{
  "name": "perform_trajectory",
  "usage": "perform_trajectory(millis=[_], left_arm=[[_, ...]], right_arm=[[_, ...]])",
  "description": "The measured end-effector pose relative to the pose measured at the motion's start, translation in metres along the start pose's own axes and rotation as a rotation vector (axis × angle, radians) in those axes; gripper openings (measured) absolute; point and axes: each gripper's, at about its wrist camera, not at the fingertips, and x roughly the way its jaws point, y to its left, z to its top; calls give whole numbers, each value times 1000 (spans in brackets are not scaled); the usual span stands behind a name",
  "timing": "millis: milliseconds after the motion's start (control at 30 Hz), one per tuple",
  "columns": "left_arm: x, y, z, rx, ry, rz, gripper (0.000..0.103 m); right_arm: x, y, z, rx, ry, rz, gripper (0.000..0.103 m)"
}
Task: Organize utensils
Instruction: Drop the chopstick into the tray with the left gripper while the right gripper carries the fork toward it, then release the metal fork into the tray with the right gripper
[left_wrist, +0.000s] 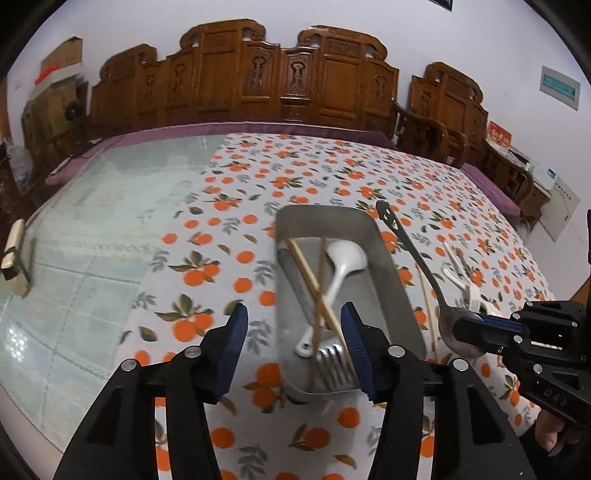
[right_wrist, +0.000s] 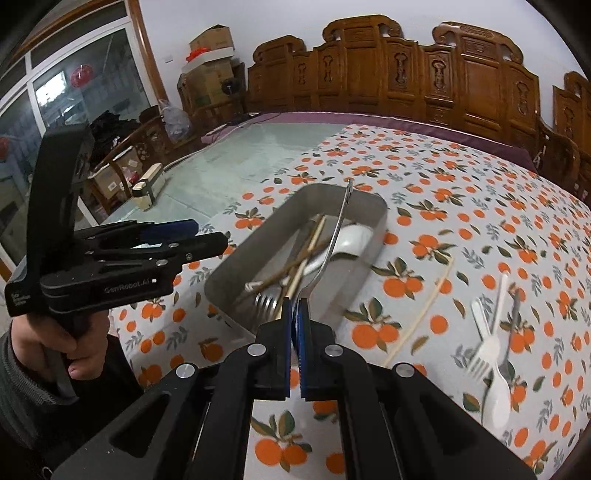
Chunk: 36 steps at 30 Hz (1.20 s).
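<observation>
A metal tray (left_wrist: 391, 273) (right_wrist: 258, 236) stands on the orange-print tablecloth. In it lie a white spoon (left_wrist: 347, 258) (right_wrist: 354, 238), crossed chopsticks (left_wrist: 314, 280) (right_wrist: 314, 236) and a metal fork (left_wrist: 332, 360) (right_wrist: 266, 301). My left gripper (left_wrist: 293, 314) (right_wrist: 210, 234) is open over the tray's near left end, with nothing pressed between its pads. My right gripper (right_wrist: 295, 314) (left_wrist: 476, 325) is shut on a metal spoon (left_wrist: 413, 251) (right_wrist: 338, 229) by its bowl. The handle points up and away, by the tray's right side.
On the cloth right of the tray lie a loose chopstick (right_wrist: 424, 310) (left_wrist: 428, 306), a white plastic fork (right_wrist: 484, 354), a white spoon (right_wrist: 496, 398) and a dark metal utensil (right_wrist: 513, 325). Bare glass tabletop (left_wrist: 92, 240) lies left, with a small box (left_wrist: 14, 254) at its edge. Carved wooden chairs (left_wrist: 288, 81) line the far side.
</observation>
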Motion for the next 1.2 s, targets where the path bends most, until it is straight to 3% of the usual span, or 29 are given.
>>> perform_trajectory(millis=[100, 267, 433, 900, 1067, 1200], left_arm=[[-3, 8, 2, -3, -14, 25, 59], [-5, 20, 4, -13, -33, 81, 82], [-3, 31, 5, -31, -28, 96, 91], [0, 39, 4, -57, -20, 91, 92], [-4, 26, 4, -42, -31, 56, 92], [-10, 11, 3, -23, -45, 43, 92]], right_arm=[[8, 4, 7, -6, 4, 9, 4], [24, 5, 17, -7, 18, 26, 4], [44, 3, 25, 8, 47, 37, 4], [84, 0, 28, 39, 115, 57, 8], [54, -11, 24, 30, 62, 35, 8], [9, -32, 16, 0, -8, -41, 23]])
